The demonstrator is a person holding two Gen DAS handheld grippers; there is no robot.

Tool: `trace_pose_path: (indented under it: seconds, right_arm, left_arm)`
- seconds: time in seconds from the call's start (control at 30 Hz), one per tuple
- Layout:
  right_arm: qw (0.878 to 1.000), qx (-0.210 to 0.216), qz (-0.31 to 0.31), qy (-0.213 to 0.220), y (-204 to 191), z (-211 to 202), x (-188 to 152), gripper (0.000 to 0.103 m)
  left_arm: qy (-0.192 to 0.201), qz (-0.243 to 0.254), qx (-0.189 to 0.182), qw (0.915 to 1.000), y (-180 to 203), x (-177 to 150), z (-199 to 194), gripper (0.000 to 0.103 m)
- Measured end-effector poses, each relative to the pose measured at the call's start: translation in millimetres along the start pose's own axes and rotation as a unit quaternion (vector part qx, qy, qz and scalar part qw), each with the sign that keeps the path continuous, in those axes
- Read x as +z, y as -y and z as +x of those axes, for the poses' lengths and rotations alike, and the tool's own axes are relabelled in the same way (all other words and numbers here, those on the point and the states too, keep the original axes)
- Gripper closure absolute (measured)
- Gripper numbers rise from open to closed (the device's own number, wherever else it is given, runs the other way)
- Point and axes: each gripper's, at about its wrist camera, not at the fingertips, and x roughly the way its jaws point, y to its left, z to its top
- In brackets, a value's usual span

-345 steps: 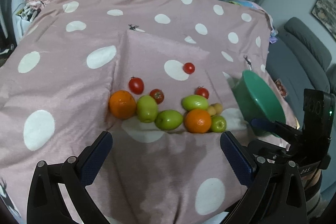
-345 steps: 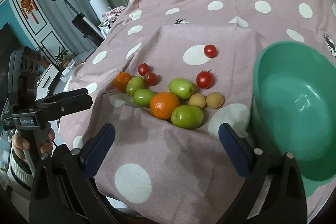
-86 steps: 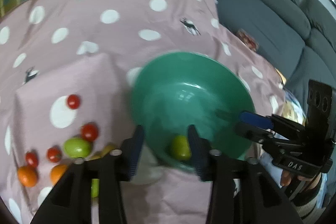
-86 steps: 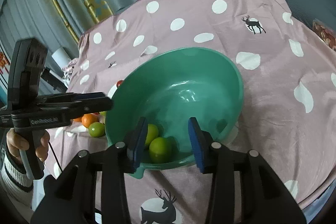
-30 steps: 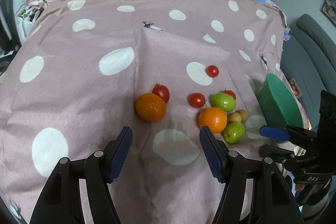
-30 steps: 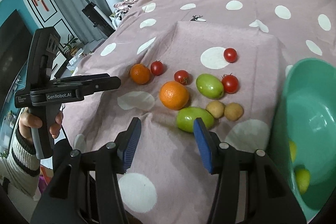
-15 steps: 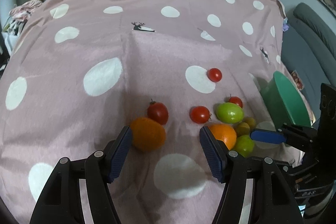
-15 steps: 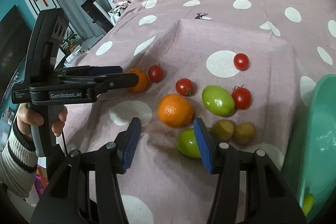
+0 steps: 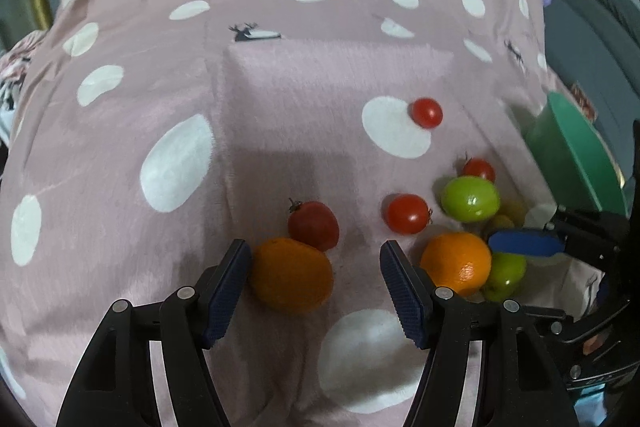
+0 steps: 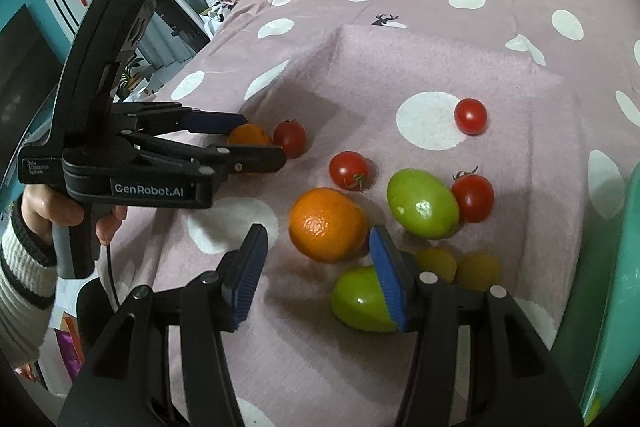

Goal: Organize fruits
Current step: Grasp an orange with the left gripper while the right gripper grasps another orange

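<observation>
My left tongs (image 9: 316, 267) sit half open around the small orange (image 9: 291, 274): the left pad is at the fruit's side, possibly touching, the right pad clear of it with bare cloth between, so no grip. A dark red tomato (image 9: 313, 225) touches that orange at its 1 o'clock.

My right tongs (image 10: 318, 269) are also part open, nothing clamped. The big orange (image 10: 327, 224) lies just past the tips at 12 o'clock. The right pad overlaps a green fruit (image 10: 360, 301) at 4 o'clock, fruit outside the gap. Two small yellow fruits (image 10: 436, 263) sit beyond that pad at 3 o'clock.

Further out in the right view: another green fruit (image 10: 422, 203) at 1 o'clock, red tomatoes beside it at (image 10: 473, 197), (image 10: 349, 170) and, farther back, (image 10: 471, 115) on a white dot. The green bowl (image 10: 616, 267) is at the frame's 3 o'clock edge. All rests on pink dotted cloth (image 10: 420, 7). My hand (image 10: 64, 211) holds the left tongs' handle at 9 o'clock.
</observation>
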Motion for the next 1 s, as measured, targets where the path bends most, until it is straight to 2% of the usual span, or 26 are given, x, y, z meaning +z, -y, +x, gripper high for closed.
trace_pose_path:
  seconds: [0.23,0.33,0.4,0.43,0.6,0.7,1.0]
  right_arm:
    - [1.0,0.002,-0.01,-0.008,-2,7,2,0.048]
    - [1.0,-0.003,-0.014,-0.013,-2,13,4,0.048]
    - [1.0,-0.005,-0.016,-0.017,-2,17,5,0.048]
    - [1.0,-0.007,-0.019,-0.019,-2,19,6,0.048]
    - [0.999,-0.013,-0.021,-0.024,1,25,7,0.05]
    - [0.999,-0.009,-0.019,-0.024,3,27,6,0.056]
    - [1.0,-0.005,-0.004,-0.009,5,20,4,0.056]
  left_arm:
    - [-0.032,0.044,0.024,0.9982,9,2,8,0.042]
    - [-0.034,0.045,0.028,0.998,8,3,8,0.048]
    - [-0.038,0.05,0.033,0.9975,9,3,10,0.057]
    - [-0.043,0.052,0.034,0.9972,9,3,12,0.059]
    - [-0.053,0.055,0.03,0.9966,11,0,18,0.059]
    - [-0.046,0.043,0.025,0.9977,9,-1,19,0.059]
    - [-0.029,0.005,0.012,0.9995,9,-10,11,0.059]
